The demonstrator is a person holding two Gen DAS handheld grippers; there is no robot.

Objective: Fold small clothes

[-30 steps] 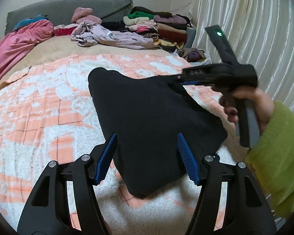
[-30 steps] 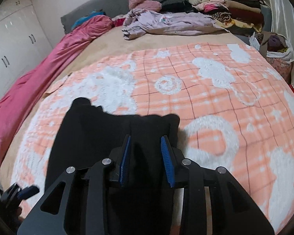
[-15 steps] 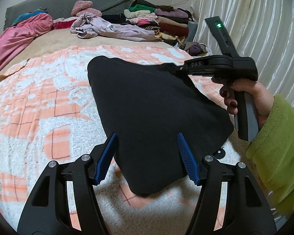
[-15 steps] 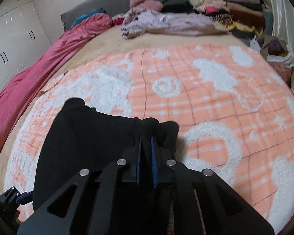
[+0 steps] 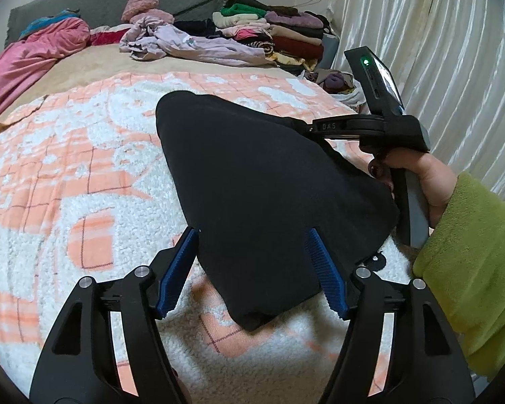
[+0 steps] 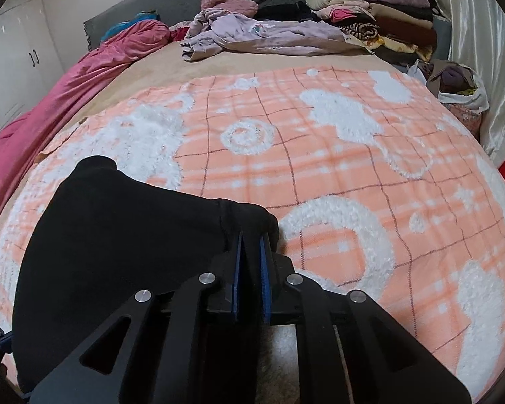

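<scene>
A black garment [image 5: 269,185] lies on the orange-and-white blanket [image 5: 67,185]. Its near end sits between the blue pads of my left gripper [image 5: 252,232], whose jaws are opening and do not press on the cloth. A hand in a green sleeve [image 5: 468,259] holds my right gripper [image 5: 306,128] at the garment's far right corner. In the right wrist view, the right gripper [image 6: 251,237] pinches a bunched corner of the black garment [image 6: 118,235]. Its jaws are opening by a trace, with the cloth still pressed between the pads.
A stack of folded clothes [image 5: 279,30] and a crumpled lilac garment [image 5: 192,43] lie at the head of the bed. A pink quilt [image 5: 33,54] runs along the left side. White curtains [image 5: 437,50] and a bag of clothes [image 5: 336,80] stand at the right.
My right gripper has closed on the garment's corner, which is now bunched between its pads, and has sunk slightly. The left gripper has stayed in place over the near end.
</scene>
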